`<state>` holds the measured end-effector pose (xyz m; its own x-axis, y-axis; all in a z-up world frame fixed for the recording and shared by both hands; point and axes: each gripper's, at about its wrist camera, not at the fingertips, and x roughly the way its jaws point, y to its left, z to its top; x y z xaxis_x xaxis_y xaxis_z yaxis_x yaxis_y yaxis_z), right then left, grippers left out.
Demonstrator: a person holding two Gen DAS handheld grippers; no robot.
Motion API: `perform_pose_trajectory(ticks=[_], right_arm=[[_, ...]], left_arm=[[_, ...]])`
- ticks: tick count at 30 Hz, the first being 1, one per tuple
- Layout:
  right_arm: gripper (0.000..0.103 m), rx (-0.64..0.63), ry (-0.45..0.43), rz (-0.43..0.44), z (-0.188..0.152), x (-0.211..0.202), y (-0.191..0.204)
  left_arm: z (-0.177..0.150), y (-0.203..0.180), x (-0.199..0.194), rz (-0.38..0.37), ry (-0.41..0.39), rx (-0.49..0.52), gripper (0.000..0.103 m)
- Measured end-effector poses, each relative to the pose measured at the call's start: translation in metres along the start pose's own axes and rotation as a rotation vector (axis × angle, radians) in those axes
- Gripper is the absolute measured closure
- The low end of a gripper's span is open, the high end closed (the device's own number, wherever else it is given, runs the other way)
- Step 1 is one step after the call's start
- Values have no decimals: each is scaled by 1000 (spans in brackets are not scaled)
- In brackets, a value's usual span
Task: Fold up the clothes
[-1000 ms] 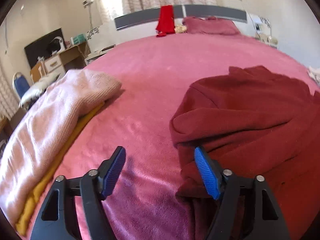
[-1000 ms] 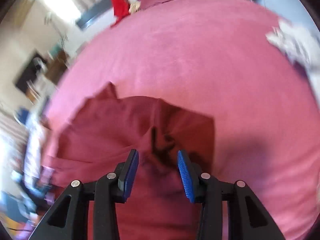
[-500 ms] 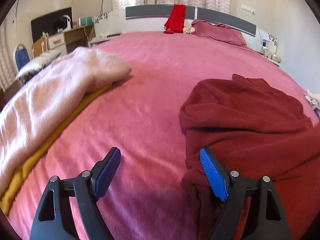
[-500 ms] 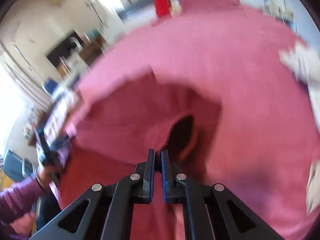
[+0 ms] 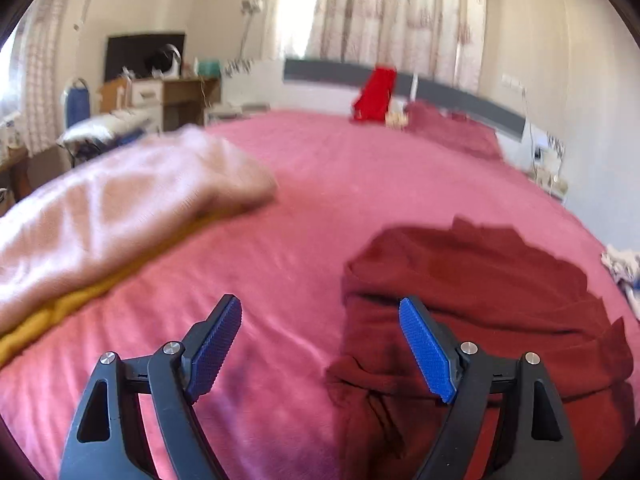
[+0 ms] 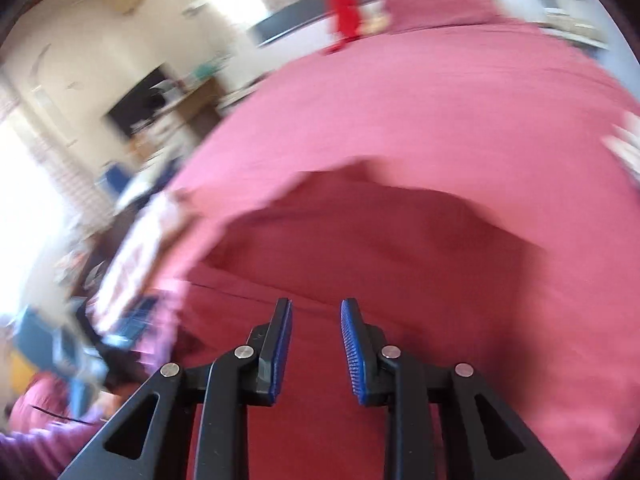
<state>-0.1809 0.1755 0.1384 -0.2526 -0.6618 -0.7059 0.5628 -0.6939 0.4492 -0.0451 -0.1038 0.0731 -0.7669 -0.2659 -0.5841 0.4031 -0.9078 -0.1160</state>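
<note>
A: What are the grippers doing?
B: The left gripper point(image 5: 320, 344) hangs wide apart and empty over the pink bedspread point(image 5: 328, 184), at the near left edge of the maroon garment point(image 5: 480, 280). The right gripper point(image 6: 316, 344) is parted too, gripping nothing, above that garment point(image 6: 360, 248).
A: And further out?
B: Left of the maroon garment, well apart, lies a folded pale pink sweater point(image 5: 132, 188) on a yellow garment point(image 5: 60, 312); beyond it, by the headboard, a red cloth point(image 5: 374, 96).
</note>
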Motion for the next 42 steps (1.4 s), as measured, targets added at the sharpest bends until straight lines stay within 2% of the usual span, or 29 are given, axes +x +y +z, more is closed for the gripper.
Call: perform_pose_trajectory(ticks=[2, 3, 5, 8, 9, 12, 13, 14, 15, 16, 21, 24, 25, 26, 27, 30, 32, 33, 34, 35, 36, 38, 42], right_arm=[[76, -101, 73, 64, 23, 44, 52], [76, -180, 115, 65, 30, 70, 83], [76, -339, 200, 65, 42, 120, 143], [76, -614, 339, -35, 36, 197, 218], [76, -668, 376, -65, 29, 210, 229], [76, -863, 444, -257, 3, 243, 241], [78, -813, 431, -235, 10, 241, 234], [93, -764, 417, -213, 18, 239, 227], [100, -714, 403, -191, 25, 237, 219], [101, -665, 389, -169, 32, 235, 212], [103, -417, 318, -61, 69, 225, 176], [93, -280, 280, 5, 88, 219, 155], [74, -330, 307, 44, 80, 212, 164], [73, -385, 333, 76, 71, 206, 173], [73, -475, 357, 54, 58, 203, 185], [73, -793, 391, -106, 14, 203, 214], [74, -976, 367, -204, -11, 208, 225], [75, -982, 360, -224, -14, 210, 222], [81, -988, 353, -244, -17, 211, 218], [94, -986, 345, -260, -18, 213, 214], [100, -926, 330, -252, -8, 212, 209], [103, -807, 301, -236, 13, 211, 197], [103, -569, 241, -203, 54, 209, 173]], left_arm=[[-6, 5, 22, -2, 120, -30, 20], [-9, 10, 28, -16, 154, -56, 20], [-11, 18, 28, -51, 157, -99, 20], [-16, 29, 23, -96, 150, -144, 20], [-17, 32, 21, -110, 143, -160, 20], [-19, 38, 20, -137, 138, -188, 20], [-19, 38, 20, -141, 138, -192, 20], [-20, 38, 20, -145, 138, -196, 20], [-20, 38, 20, -150, 138, -200, 20], [-20, 38, 20, -154, 138, -204, 20], [-21, 38, 20, -156, 139, -209, 20], [-22, 40, 20, -169, 135, -221, 20], [-22, 40, 20, -173, 135, -225, 19], [-22, 40, 20, -175, 135, -229, 19], [-22, 40, 20, -176, 135, -229, 19], [-21, 41, 22, -179, 133, -232, 19], [-21, 42, 22, -181, 132, -234, 19], [-21, 42, 22, -182, 132, -235, 19], [-21, 42, 22, -183, 131, -236, 19], [-21, 43, 22, -183, 131, -236, 19], [-21, 43, 22, -184, 131, -237, 19], [-21, 43, 22, -185, 130, -238, 19], [-22, 43, 21, -186, 131, -240, 19]])
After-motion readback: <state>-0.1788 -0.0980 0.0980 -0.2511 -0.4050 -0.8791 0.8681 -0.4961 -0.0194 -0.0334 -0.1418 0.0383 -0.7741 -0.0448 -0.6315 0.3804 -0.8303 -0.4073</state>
